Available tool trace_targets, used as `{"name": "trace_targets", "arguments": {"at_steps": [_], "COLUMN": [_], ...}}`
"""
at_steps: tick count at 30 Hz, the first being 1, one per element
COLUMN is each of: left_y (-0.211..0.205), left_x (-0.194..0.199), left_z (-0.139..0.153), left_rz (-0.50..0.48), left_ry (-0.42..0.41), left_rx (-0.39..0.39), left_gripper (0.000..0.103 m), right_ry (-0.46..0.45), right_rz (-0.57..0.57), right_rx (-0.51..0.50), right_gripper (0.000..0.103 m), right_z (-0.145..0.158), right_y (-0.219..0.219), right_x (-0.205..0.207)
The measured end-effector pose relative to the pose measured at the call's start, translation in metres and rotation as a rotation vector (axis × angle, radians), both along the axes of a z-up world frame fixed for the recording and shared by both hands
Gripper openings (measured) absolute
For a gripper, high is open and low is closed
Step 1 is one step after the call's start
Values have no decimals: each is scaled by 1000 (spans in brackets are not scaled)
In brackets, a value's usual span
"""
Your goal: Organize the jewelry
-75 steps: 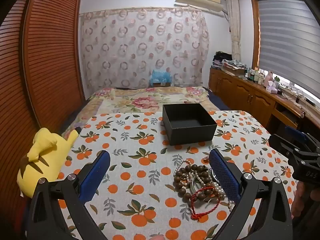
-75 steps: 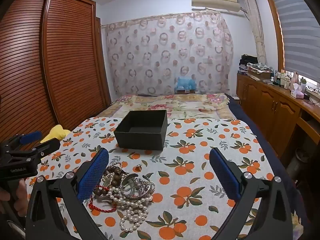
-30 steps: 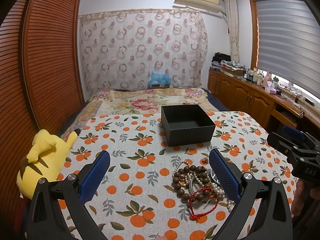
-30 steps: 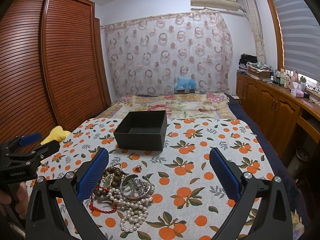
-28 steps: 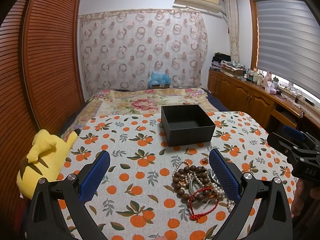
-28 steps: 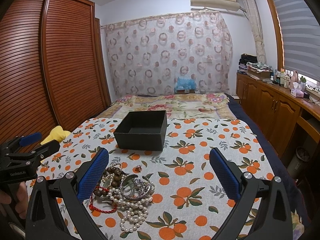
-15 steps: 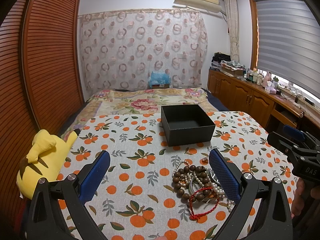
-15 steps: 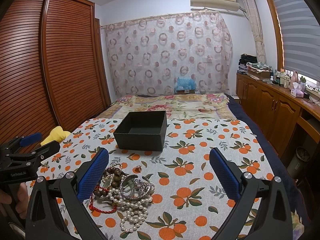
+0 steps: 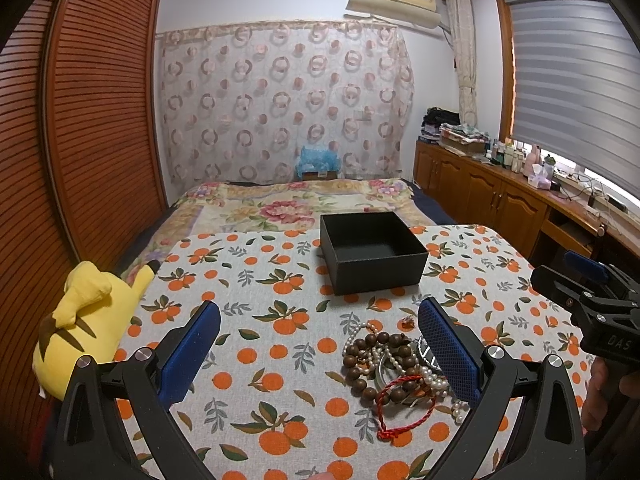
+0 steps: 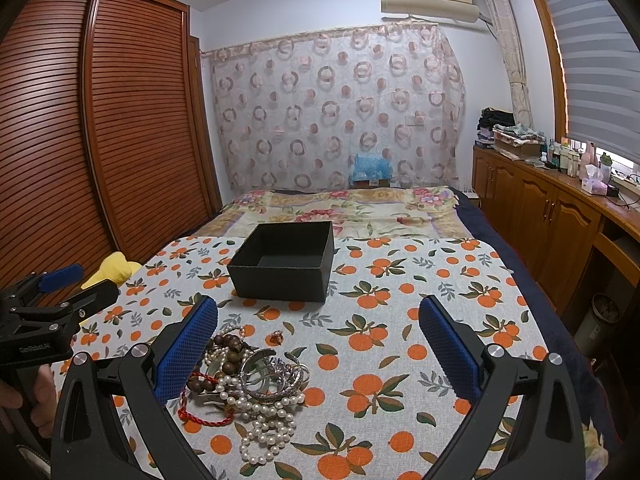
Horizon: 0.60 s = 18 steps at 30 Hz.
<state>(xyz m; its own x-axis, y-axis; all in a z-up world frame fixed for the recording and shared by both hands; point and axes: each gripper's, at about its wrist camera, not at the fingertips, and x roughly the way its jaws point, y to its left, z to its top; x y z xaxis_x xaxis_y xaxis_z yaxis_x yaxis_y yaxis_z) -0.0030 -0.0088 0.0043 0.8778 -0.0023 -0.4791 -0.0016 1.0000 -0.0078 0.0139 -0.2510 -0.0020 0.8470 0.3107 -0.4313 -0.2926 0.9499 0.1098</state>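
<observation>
Right now the left gripper (image 9: 318, 346) and right gripper (image 10: 318, 346) both hang over the bed (image 9: 256, 344) with fingers wide apart, holding nothing. Jewelry (image 10: 250, 376) lies in a pile on the orange-print cloth (image 10: 400, 320). Behind the pile sits an open black box (image 10: 284, 266), near but not touching.
</observation>
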Motion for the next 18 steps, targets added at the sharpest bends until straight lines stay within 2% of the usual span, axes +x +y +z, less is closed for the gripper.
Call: {"name": "trace_targets", "arguments": {"at_steps": [9, 18], "left_y": [1, 6], "left_x": [1, 10], "left_z": [-6, -23], "left_rz": [-7, -41], "left_ry": [6, 65], "left_rx": [-7, -33], "left_gripper": [96, 96], "right_ry": [2, 18], "right_rz": [1, 2], "right_rx": [0, -9], "right_gripper": [101, 101], "right_z": [-1, -6], "right_y": [-2, -3], "right_x": [0, -1]}}
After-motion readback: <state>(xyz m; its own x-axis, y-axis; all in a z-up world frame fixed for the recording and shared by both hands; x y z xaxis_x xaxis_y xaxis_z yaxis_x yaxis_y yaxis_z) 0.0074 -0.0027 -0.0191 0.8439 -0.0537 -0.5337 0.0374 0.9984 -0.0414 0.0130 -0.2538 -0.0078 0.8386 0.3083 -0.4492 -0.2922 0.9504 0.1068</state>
